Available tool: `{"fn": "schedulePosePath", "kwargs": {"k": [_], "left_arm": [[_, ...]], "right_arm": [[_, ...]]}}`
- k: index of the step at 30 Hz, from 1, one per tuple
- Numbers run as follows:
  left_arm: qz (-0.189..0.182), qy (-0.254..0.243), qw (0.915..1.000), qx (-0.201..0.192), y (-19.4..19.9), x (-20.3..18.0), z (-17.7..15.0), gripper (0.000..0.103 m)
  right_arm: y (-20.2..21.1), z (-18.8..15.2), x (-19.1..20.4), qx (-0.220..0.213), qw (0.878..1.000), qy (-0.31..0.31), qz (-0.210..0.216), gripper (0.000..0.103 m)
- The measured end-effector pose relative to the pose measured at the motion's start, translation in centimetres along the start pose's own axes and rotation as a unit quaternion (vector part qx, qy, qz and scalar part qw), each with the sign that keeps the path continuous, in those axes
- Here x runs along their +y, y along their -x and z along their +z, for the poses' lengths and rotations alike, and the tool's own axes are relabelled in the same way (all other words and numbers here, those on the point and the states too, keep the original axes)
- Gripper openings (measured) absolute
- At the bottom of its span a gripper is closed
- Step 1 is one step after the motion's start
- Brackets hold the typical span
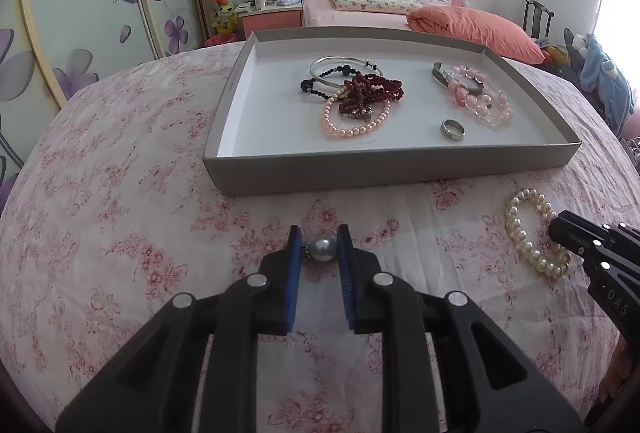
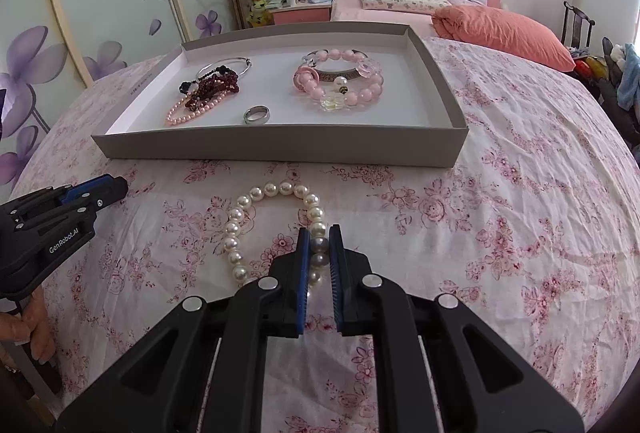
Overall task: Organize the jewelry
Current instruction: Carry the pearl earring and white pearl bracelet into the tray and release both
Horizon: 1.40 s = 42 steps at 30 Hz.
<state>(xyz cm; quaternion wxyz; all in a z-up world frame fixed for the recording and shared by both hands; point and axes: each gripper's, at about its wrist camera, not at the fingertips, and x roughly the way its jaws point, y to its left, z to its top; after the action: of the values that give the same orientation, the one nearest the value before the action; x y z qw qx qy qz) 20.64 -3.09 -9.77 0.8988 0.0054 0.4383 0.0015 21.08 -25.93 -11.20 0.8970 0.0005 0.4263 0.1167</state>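
My left gripper [image 1: 319, 238] is shut on a grey pearl piece [image 1: 324, 250] with a small metal fitting, low over the floral cloth. My right gripper [image 2: 319, 235] is shut on the near side of a white pearl bracelet [image 2: 240, 225] that lies on the cloth; the bracelet also shows in the left wrist view [image 1: 520, 229]. The grey tray [image 1: 384, 163] [image 2: 280, 145] stands behind both. It holds a pink pearl bracelet [image 1: 352, 127], dark red beads [image 1: 372, 91], a silver bangle [image 1: 332, 67], a silver ring [image 1: 453, 129] [image 2: 257, 114] and pink bead bracelets [image 2: 340, 81].
The table has a pink floral cloth [image 1: 120, 193]. A bed with an orange pillow [image 1: 476, 29] lies behind the tray. A wardrobe with purple flowers [image 1: 80, 33] is at left. The right gripper shows in the left wrist view [image 1: 560, 233]; the left gripper shows in the right wrist view [image 2: 116, 187].
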Motion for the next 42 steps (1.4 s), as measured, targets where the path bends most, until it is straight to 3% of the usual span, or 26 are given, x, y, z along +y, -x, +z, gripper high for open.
{"fn": "schedulePosePath", "kwargs": {"k": [11, 16, 23, 31, 42], "left_arm": [[-0.006, -0.003, 1.0, -0.003, 0.1, -0.1, 0.0, 0.016], [-0.01, -0.008, 0.9998, -0.018, 1.2, 0.0, -0.3, 0.016], [-0.032, -0.001, 0.9973, -0.066, 3.7, 0.5, -0.5, 0.016], [-0.046, 0.009, 0.9872, -0.152, 7.7, 1.2, -0.5, 0.016], [-0.003, -0.006, 0.979, -0.204, 10.1, -0.1, 0.3, 0.016]], "right_arm": [[0.2, 0.0, -0.3, -0.004, 1.0, -0.011, 0.013, 0.01], [2.2, 0.3, -0.5, -0.047, 0.998, -0.02, 0.042, 0.01], [6.2, 1.6, 0.1, -0.125, 0.988, -0.029, 0.083, 0.01], [8.4, 2.2, 0.0, -0.17, 0.981, -0.039, 0.084, 0.01], [10.7, 2.9, 0.1, -0.229, 0.969, -0.049, 0.08, 0.01]]}}
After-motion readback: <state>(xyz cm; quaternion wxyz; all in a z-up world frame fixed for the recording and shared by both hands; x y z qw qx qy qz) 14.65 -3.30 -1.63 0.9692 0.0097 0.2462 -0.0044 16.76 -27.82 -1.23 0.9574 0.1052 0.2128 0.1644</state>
